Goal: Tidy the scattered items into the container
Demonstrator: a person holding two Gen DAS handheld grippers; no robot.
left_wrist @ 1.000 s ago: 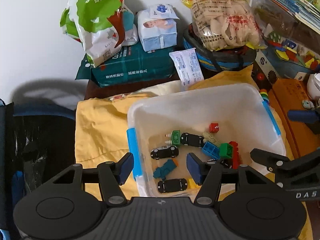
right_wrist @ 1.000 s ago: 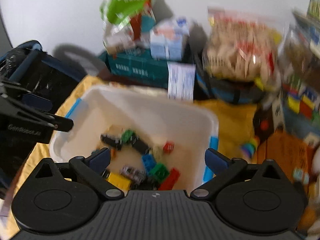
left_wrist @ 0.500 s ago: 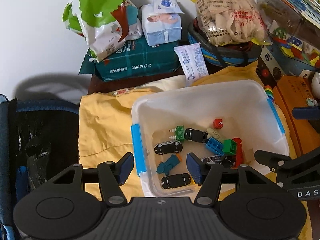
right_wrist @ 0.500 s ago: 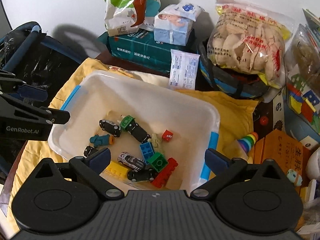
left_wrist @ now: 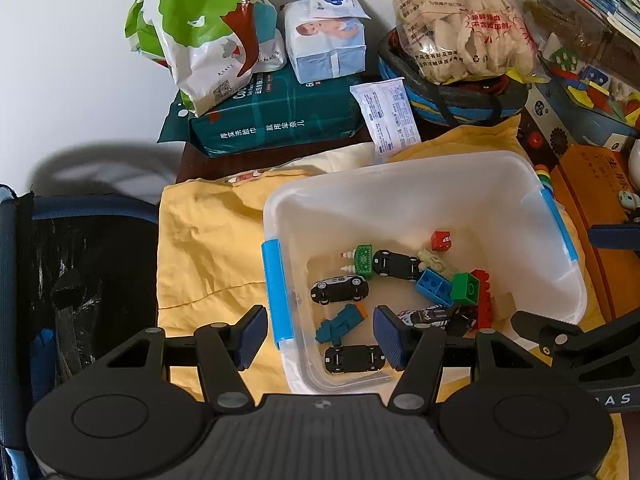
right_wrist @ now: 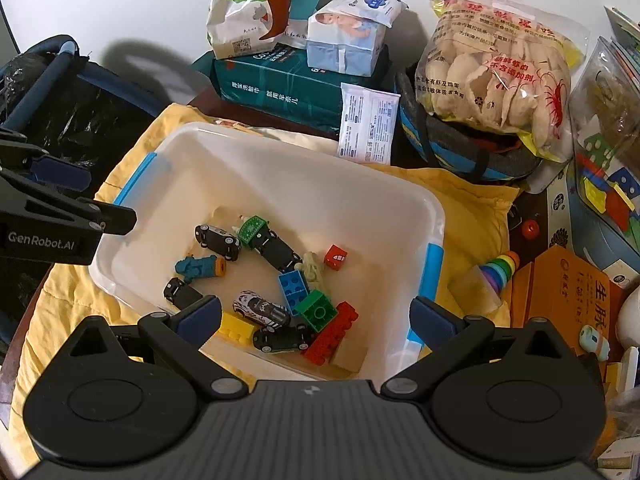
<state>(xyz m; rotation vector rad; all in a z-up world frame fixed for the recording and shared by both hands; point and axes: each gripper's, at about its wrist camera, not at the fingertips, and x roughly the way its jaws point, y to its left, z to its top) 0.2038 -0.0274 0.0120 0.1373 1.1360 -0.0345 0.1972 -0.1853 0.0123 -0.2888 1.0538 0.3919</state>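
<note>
Yellow cloth [right_wrist: 472, 216] underlies the container [right_wrist: 304, 184] holding the toys [right_wrist: 276, 276]; I tilt my left tool [left_wrist: 320, 334] and right tool [right_wrist: 316, 316] steeply down above it, both spread, empty.

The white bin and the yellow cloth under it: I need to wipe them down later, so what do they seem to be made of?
The white bin looks like translucent, smooth plastic: the yellow beneath shows faintly through its walls, and blue clip handles sit on its ends. The yellow cloth looks like soft woven fabric, matte, judging by its wrinkles and a stitched seam; the exact fibre cannot be told.
</note>
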